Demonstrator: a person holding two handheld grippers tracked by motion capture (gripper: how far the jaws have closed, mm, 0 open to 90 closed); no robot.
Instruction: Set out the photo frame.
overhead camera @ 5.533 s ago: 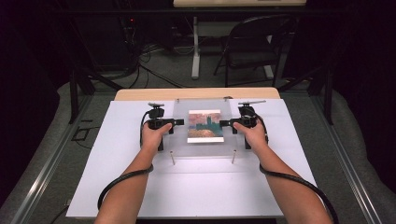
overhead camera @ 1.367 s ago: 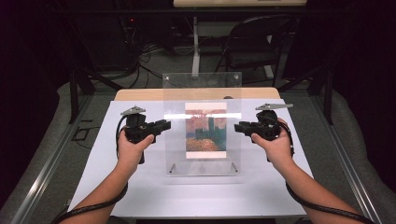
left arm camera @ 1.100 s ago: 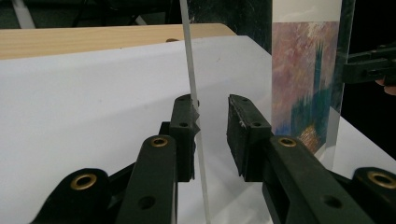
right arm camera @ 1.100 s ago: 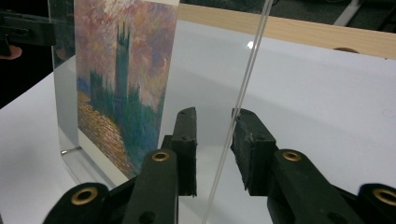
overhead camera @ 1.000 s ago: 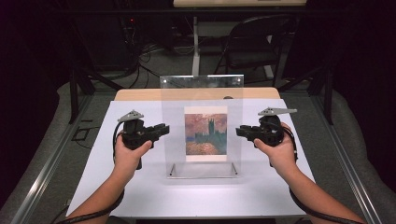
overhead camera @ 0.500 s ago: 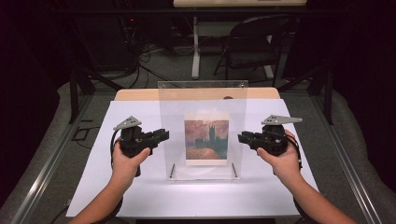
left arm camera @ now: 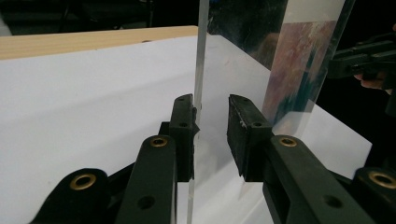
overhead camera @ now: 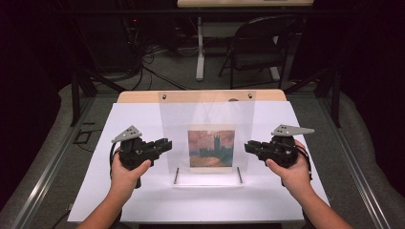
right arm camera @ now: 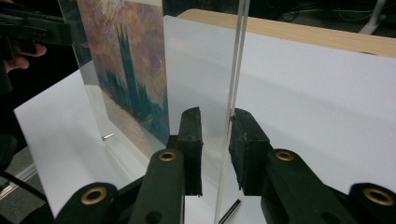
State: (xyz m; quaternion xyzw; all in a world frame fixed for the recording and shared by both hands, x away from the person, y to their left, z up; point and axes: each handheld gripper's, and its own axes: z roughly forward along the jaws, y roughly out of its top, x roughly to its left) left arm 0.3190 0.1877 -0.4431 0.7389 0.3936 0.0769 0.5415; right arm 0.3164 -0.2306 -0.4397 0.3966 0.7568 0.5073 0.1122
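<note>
At the table's [overhead camera: 119,200] centre, the clear picture frame [overhead camera: 206,138] stands upright; your left gripper [overhead camera: 165,143] and right gripper [overhead camera: 249,146] straddle its side edges, jaws slightly apart, release nearly complete.

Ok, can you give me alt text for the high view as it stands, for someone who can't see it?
A clear acrylic picture frame holding a sunset-toned painting print stands upright on a white table. The left gripper and right gripper meet its side edges, one in each hand. Behind it, a folding chair stands on the dark floor.
</note>
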